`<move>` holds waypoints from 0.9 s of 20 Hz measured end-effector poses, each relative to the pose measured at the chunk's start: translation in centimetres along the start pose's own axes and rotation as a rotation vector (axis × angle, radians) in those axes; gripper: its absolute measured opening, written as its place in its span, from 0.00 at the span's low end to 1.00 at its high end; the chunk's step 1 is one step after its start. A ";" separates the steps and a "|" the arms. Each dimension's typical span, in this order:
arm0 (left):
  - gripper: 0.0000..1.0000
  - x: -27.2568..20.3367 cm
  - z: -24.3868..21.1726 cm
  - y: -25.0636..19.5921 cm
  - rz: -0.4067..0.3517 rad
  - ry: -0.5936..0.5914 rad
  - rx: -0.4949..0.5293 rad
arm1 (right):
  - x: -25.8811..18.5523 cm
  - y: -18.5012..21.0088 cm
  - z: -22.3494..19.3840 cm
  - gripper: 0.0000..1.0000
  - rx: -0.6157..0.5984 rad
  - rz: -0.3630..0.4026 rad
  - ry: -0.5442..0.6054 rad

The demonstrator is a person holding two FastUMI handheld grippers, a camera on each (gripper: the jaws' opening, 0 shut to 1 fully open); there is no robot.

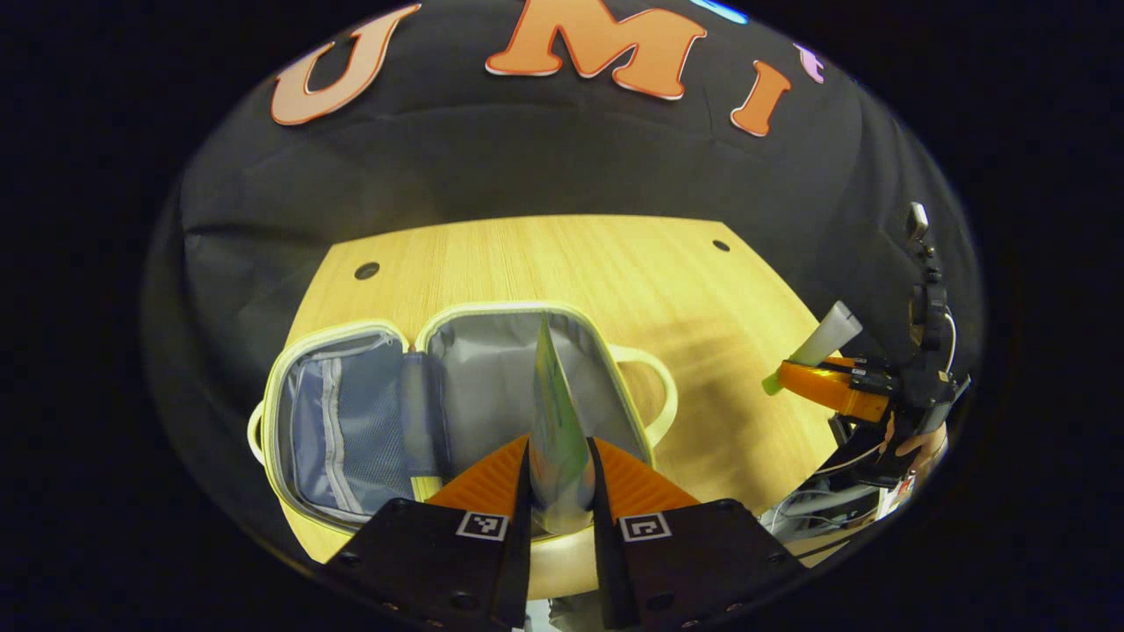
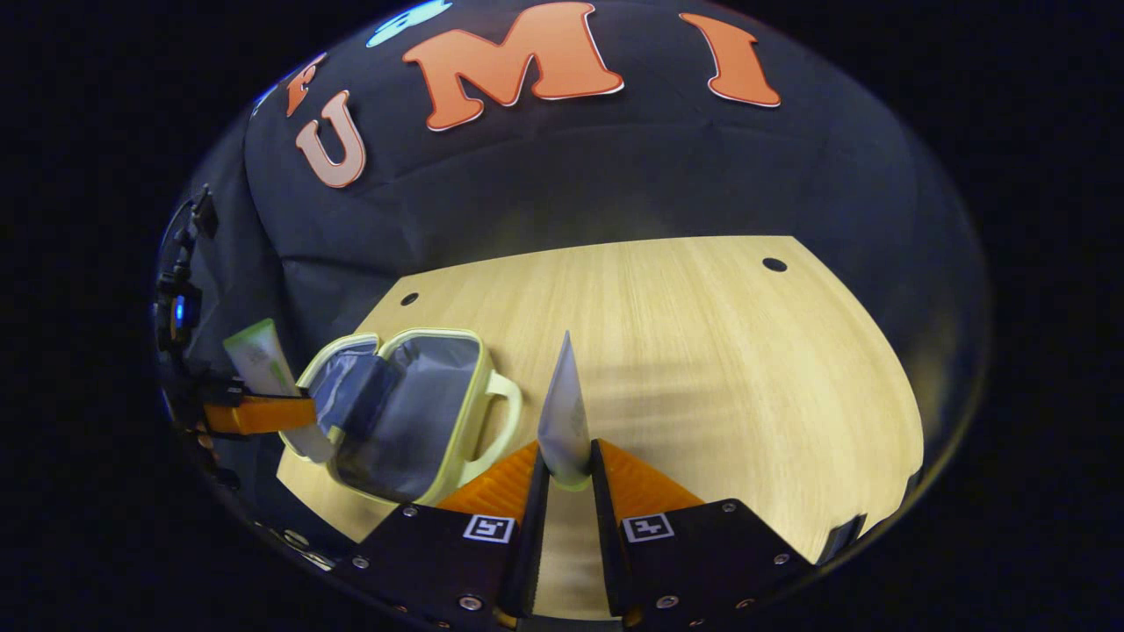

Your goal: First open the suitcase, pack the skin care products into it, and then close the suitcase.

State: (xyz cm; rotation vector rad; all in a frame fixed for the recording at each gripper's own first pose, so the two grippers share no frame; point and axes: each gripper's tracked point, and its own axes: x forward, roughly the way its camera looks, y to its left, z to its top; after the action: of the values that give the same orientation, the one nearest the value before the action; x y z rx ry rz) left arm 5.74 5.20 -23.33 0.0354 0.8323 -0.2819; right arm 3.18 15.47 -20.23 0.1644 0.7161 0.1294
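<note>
Left gripper view: the left gripper (image 1: 559, 470) clamps a green-printed tube (image 1: 556, 421) between its orange fingers, poised above the open suitcase (image 1: 457, 404), which lies flat on the wooden table (image 1: 632, 272) with its grey lining exposed. Right gripper view: the right gripper (image 2: 569, 470) pinches a second, pale tube (image 2: 564, 412) over bare tabletop, just beside the suitcase handle (image 2: 500, 421).

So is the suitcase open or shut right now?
Open. The suitcase lies flat on the table with both halves spread, showing the grey lining and mesh pocket.
</note>
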 end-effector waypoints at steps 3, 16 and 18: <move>0.31 2.4 -2.1 1.5 -0.072 0.171 -0.050 | -0.3 1.8 -1.2 0.31 0.041 -0.003 0.027; 0.54 7.7 -3.2 5.7 -0.049 0.284 0.015 | -1.8 3.6 -1.3 0.31 0.015 -0.100 0.029; 0.85 6.6 -2.4 6.2 -0.039 0.240 0.037 | -1.7 4.4 -0.7 0.31 0.005 -0.085 0.028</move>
State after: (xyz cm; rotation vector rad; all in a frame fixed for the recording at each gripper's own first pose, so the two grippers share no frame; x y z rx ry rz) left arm 9.89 9.91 -30.28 0.0893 1.0672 -0.3336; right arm 1.16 19.54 -18.83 0.1371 0.7499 0.0486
